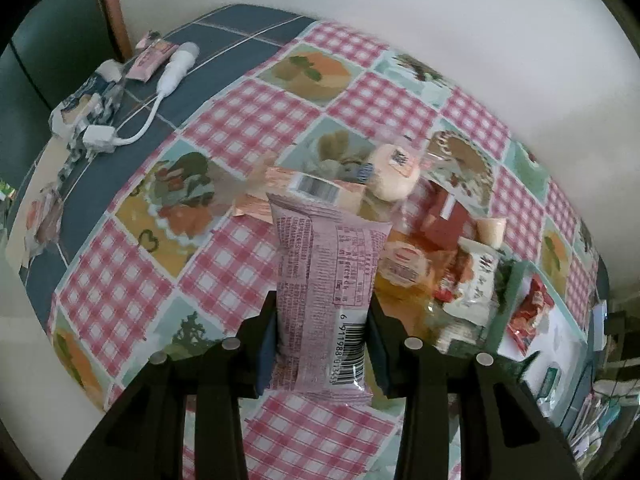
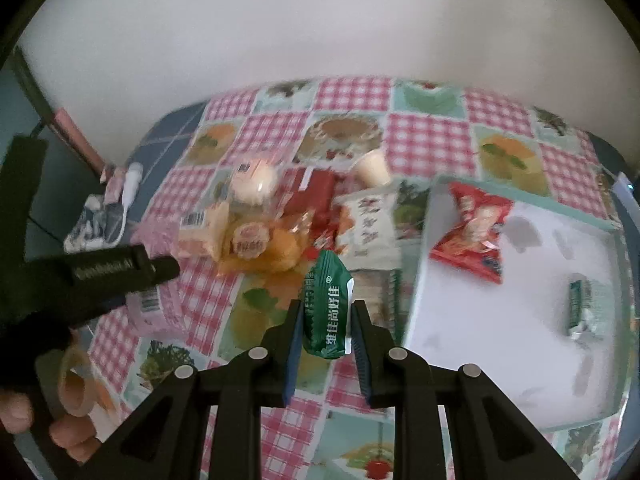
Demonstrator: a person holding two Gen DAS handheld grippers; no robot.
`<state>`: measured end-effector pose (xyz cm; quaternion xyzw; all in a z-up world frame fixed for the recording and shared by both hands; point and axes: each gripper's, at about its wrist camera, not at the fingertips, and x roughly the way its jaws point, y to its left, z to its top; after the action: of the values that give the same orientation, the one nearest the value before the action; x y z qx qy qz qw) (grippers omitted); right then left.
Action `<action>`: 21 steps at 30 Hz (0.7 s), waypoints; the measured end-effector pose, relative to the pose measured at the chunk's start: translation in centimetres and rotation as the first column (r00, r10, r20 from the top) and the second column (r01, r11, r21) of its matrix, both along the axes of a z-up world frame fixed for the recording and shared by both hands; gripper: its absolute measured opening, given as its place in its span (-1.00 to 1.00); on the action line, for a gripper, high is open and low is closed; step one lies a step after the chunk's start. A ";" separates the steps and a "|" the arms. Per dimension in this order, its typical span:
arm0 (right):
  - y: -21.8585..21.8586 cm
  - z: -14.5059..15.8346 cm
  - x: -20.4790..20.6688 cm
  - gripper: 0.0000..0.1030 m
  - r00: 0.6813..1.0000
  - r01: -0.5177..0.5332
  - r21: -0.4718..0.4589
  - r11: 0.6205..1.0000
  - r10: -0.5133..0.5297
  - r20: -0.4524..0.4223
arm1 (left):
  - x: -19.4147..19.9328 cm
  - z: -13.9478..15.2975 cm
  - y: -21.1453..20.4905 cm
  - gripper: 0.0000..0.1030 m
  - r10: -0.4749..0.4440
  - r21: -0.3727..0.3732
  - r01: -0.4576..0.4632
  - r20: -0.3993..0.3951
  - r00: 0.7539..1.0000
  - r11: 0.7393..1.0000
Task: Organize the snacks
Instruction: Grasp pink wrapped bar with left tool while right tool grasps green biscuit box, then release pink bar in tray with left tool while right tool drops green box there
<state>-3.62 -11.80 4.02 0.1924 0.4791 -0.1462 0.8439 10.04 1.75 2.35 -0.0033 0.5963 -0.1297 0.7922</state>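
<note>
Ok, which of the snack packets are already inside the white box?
Two: the red packet at the far end of the white box, and a small green one near its right side. All the others lie outside it.

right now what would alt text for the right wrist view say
The right gripper is shut on a green snack packet above a checked tablecloth. Right of it a white box holds two packets; loose snacks lie behind.
</note>
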 end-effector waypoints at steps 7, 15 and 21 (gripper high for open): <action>-3.7 2.2 -3.2 -0.51 0.995 0.096 -0.024 0.995 -0.096 0.033 | -2.7 1.2 -3.4 -0.20 -0.083 0.000 0.083 0.024 0.996 0.997; -9.5 2.1 -7.7 -0.51 0.964 0.261 -0.100 0.960 -0.264 -0.022 | -7.0 1.9 -8.7 -0.20 -0.232 0.030 0.230 0.050 0.972 0.973; -13.9 1.7 -11.4 -0.51 0.926 0.368 -0.097 0.925 -0.374 -0.049 | -10.6 1.2 -13.1 -0.19 -0.372 0.036 0.371 0.035 0.927 0.928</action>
<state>-15.04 -25.68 5.69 0.2381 0.4552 -0.3302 0.7919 -0.55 -11.40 3.56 0.1237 0.5716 -0.2689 0.7653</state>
